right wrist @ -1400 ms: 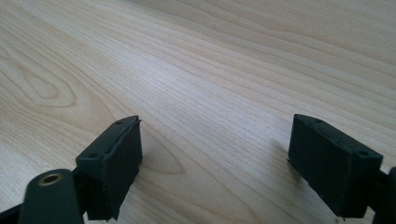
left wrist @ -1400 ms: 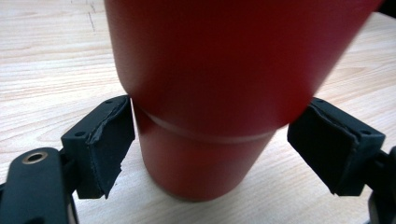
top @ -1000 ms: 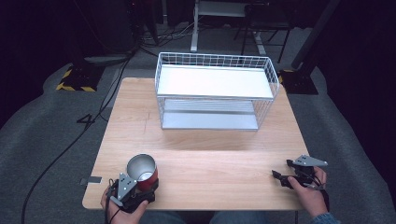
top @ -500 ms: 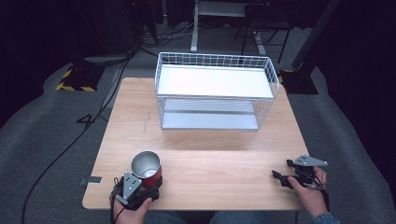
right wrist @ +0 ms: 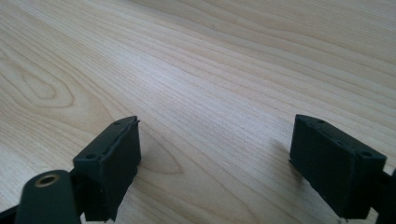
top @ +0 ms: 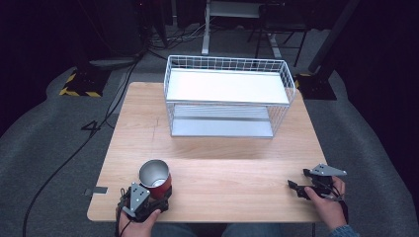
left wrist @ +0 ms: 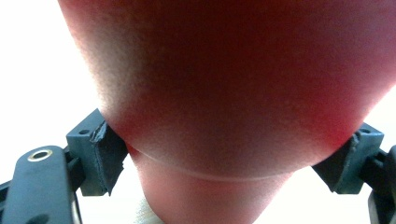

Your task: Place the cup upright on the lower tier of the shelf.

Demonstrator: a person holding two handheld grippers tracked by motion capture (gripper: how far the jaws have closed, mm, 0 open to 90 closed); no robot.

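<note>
The left claw (top: 157,193) sits at the near left edge of the tabletop (top: 222,168), held by a hand (top: 141,222) that comes in from the bottom of the high view. Its jaws are closed on a red cup (top: 155,177) with a shiny metal inside. The cup stands upright with its mouth up, near the tabletop's front edge and left of the middle. In the left gripper view the cup (left wrist: 233,93) is very close and blurred, and the two black pads (left wrist: 105,156) press against its wall on either side, low on the body where it narrows.

The right claw (top: 296,187) is at the near right of the tabletop, well apart from the cup, held by the other hand (top: 326,202). It points left along the surface. In the right gripper view its jaws stand wide apart with nothing between them, just bare pale wood grain (right wrist: 210,84) beneath and ahead. The claw (right wrist: 215,163) hangs low over the wood; I cannot tell whether it touches.

At the far side of the tabletop stands a white wire rack (top: 227,98) with two levels: a white board on top and a ribbed grey shelf below. Both levels are bare. The rack is well apart from both claws and the cup. Dark floor and cables (top: 64,163) lie around the tabletop.
</note>
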